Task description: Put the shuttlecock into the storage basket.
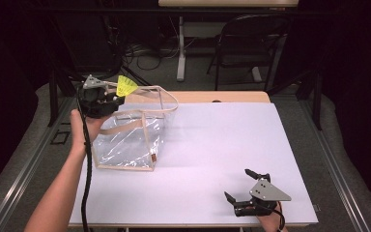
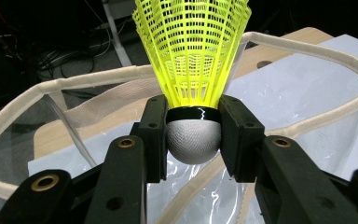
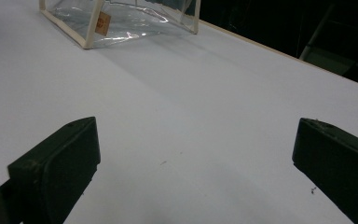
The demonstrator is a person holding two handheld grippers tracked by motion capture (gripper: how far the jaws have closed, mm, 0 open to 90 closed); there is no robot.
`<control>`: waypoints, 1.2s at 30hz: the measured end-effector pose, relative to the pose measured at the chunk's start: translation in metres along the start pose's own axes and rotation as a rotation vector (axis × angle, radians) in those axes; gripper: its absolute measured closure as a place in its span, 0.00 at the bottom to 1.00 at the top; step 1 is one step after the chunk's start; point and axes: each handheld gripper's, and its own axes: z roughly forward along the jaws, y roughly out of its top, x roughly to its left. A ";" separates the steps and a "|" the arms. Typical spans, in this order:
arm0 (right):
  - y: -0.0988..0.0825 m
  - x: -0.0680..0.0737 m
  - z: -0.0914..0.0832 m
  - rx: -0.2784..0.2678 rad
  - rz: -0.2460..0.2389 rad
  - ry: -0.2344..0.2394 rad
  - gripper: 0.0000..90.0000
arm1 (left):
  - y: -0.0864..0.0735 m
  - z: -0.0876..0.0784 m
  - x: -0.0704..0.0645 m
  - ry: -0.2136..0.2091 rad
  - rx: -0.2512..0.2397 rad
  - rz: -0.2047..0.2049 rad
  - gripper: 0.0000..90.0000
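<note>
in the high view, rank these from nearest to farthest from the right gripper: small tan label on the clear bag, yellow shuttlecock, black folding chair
1. The small tan label on the clear plastic bag with cream trim, up and left of the right gripper.
2. The yellow plastic shuttlecock, far left, clamped in the left gripper over the bag's opening.
3. The black folding chair, on the floor beyond the table's far edge.

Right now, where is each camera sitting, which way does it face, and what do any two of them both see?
High view: above the near table edge, looking forward and down; both forearms, left gripper and right gripper show.
Left gripper view: on that gripper, facing a shuttlecock clamped between its fingers, over the bag.
Right gripper view: low over the table, fingers spread, facing the bag.
Shared: all three show the bag.
</note>
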 end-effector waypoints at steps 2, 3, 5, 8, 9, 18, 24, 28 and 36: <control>0.000 0.000 0.000 -0.002 -0.005 0.000 0.00 | -0.001 0.000 0.001 -0.001 0.006 -0.004 0.72; 0.000 0.000 -0.001 -0.003 -0.004 0.000 0.00 | -0.001 0.000 0.001 -0.003 0.009 -0.006 0.72; 0.000 0.000 -0.001 -0.004 -0.004 -0.003 0.00 | -0.001 -0.001 0.002 -0.001 0.013 -0.007 0.72; 0.000 0.000 -0.001 -0.002 -0.005 -0.003 0.00 | -0.001 -0.001 0.003 -0.004 0.019 -0.002 0.72; 0.000 0.000 -0.001 -0.001 -0.006 -0.003 0.00 | -0.001 -0.001 0.003 -0.004 0.022 0.000 0.72; 0.000 0.000 -0.001 0.000 -0.006 -0.004 0.00 | -0.002 0.003 0.008 -0.033 0.056 0.030 0.72; -0.001 0.000 0.001 0.005 -0.005 0.001 0.00 | -0.002 0.006 0.010 -0.041 0.073 0.044 0.72; -0.001 0.000 0.001 0.005 -0.004 0.000 0.00 | -0.002 0.007 0.010 -0.053 0.079 0.060 0.72; -0.001 0.000 0.000 0.004 -0.006 -0.002 0.00 | -0.002 0.011 0.012 -0.109 0.078 0.081 0.72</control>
